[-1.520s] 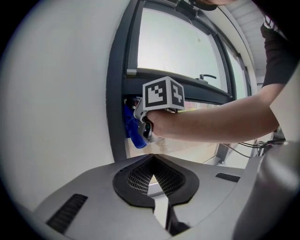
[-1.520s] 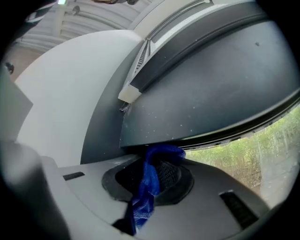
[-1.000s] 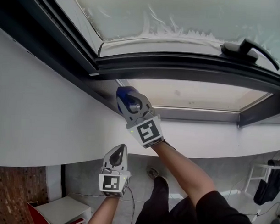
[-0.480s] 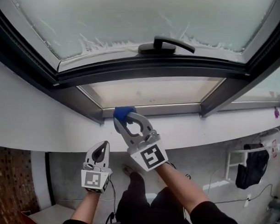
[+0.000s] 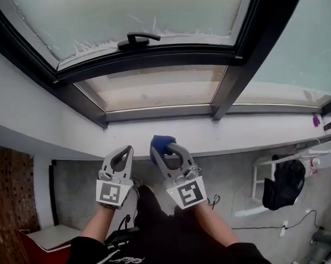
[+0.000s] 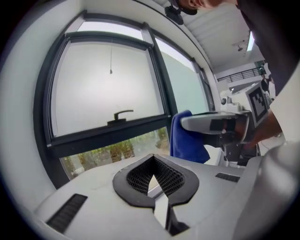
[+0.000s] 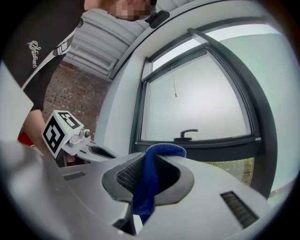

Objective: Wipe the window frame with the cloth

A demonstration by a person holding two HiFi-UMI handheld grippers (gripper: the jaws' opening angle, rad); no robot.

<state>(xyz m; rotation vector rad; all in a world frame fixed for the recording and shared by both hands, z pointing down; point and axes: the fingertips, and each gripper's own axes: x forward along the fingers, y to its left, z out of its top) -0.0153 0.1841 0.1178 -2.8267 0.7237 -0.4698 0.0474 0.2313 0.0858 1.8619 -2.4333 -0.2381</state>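
Holding two grippers up below the dark window frame (image 5: 155, 109), a person has the right gripper (image 5: 166, 149) clamped tight on a blue cloth (image 5: 161, 141) that pokes from its tips at the white sill (image 5: 236, 137), short of the frame, while the left gripper (image 5: 125, 150) just beside it is closed and empty

White sill (image 5: 235, 139) with small purple object (image 5: 316, 121)

The jaws of your right gripper (image 5: 166, 150) are hiding much of the blue terry cloth (image 7: 161, 150), the top edge is cutting off the dark window frame (image 5: 232, 77), and a tiny purple thing (image 5: 316, 121) is showing too small to identify.
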